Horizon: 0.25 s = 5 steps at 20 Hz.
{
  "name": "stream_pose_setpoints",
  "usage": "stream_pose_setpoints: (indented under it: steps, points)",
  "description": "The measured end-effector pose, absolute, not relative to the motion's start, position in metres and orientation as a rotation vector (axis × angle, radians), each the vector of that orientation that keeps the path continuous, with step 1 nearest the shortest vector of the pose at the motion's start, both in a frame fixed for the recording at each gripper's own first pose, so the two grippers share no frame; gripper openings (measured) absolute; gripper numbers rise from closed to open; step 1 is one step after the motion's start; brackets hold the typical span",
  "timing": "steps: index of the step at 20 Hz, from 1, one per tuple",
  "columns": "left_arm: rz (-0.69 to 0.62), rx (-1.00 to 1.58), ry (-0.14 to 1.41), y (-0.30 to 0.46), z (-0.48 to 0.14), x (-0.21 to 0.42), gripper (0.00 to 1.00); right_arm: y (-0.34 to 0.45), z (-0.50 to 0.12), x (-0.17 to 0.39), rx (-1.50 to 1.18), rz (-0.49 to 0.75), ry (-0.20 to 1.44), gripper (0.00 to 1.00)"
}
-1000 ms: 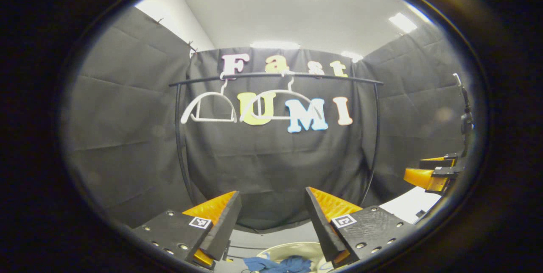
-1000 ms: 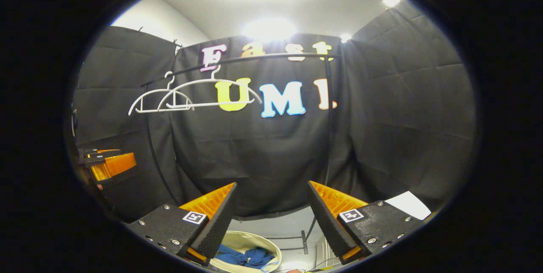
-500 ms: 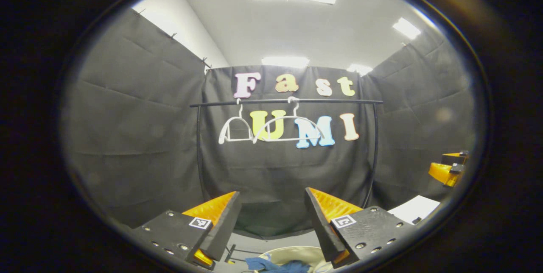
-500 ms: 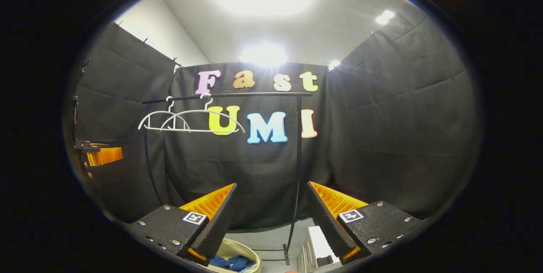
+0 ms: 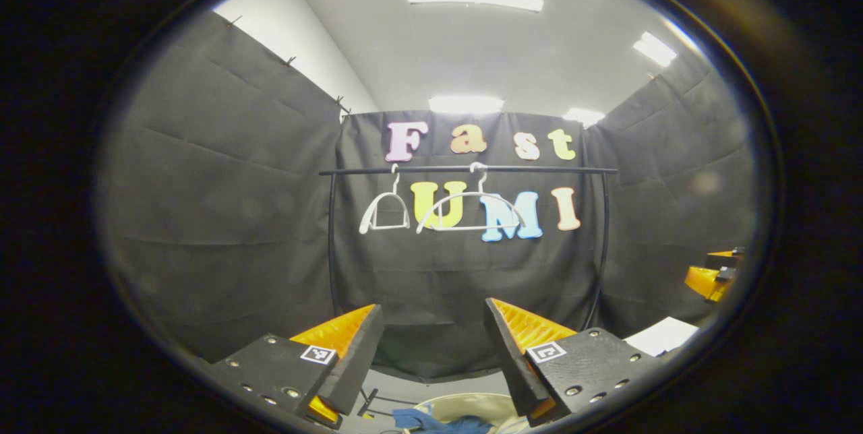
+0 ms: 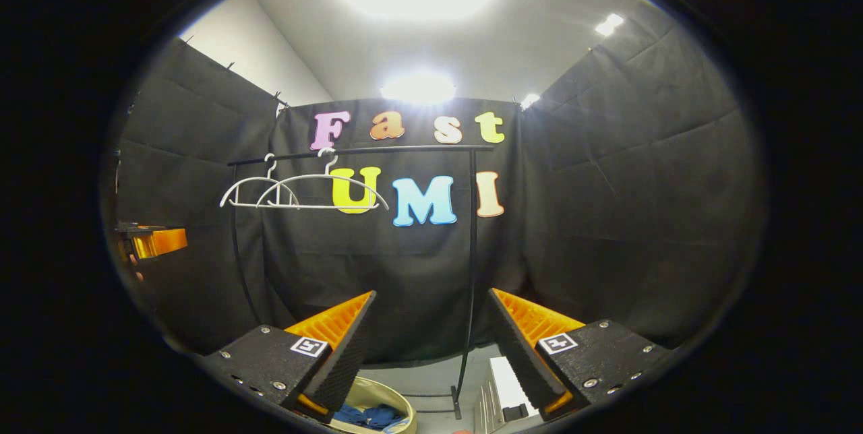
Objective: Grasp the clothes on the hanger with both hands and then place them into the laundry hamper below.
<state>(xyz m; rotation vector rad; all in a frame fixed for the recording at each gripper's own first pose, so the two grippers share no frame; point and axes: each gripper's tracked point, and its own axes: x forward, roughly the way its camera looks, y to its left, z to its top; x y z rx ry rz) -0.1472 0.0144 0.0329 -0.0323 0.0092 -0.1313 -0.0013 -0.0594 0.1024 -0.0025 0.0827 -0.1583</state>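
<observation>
1. Clothes (image 5: 431, 420), a blue crumpled heap, lie below and just ahead of the left gripper (image 5: 431, 346), already inside the laundry hamper (image 5: 472, 404). The left gripper's fingers stand apart with nothing between them.
2. In the right gripper view the same blue clothes (image 6: 367, 415) sit low and to the left of the right gripper (image 6: 428, 343), inside the hamper's pale rim (image 6: 391, 397). This gripper's fingers are also spread and hold nothing.
3. Outward from the grippers, the black rail (image 5: 465, 169) runs level across the back wall, well apart from both grippers and above them. 2 white hangers hang from it: hanger 1 (image 5: 385, 215), turned nearly edge-on in the left gripper view, and hanger 2 (image 5: 470, 213), seen broadside. Both look bare.
4. Each gripper appears at the edge of the other's view: the right one at the far right (image 5: 711, 279), the left one at the far left (image 6: 152, 242). They stand side by side at about the same height.
5. Judgement: since the garment lies in the hamper and nothing is on the hangers, the task looks finished. The telling relation is vertical, with the clothes beneath both grippers. The hamper sits closer under the left gripper, so that hand is nearer should anything need tucking in.
</observation>
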Motion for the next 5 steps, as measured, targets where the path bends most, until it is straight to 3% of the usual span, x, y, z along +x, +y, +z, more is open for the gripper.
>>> stream_pose_setpoints:
  steps: [5]
  points:
    - [-0.127,-0.017,-0.007,0.0153,0.0365,-0.1447,0.87,-0.0601,0.1049,0.0005,-0.012,-0.157,0.057,0.97]
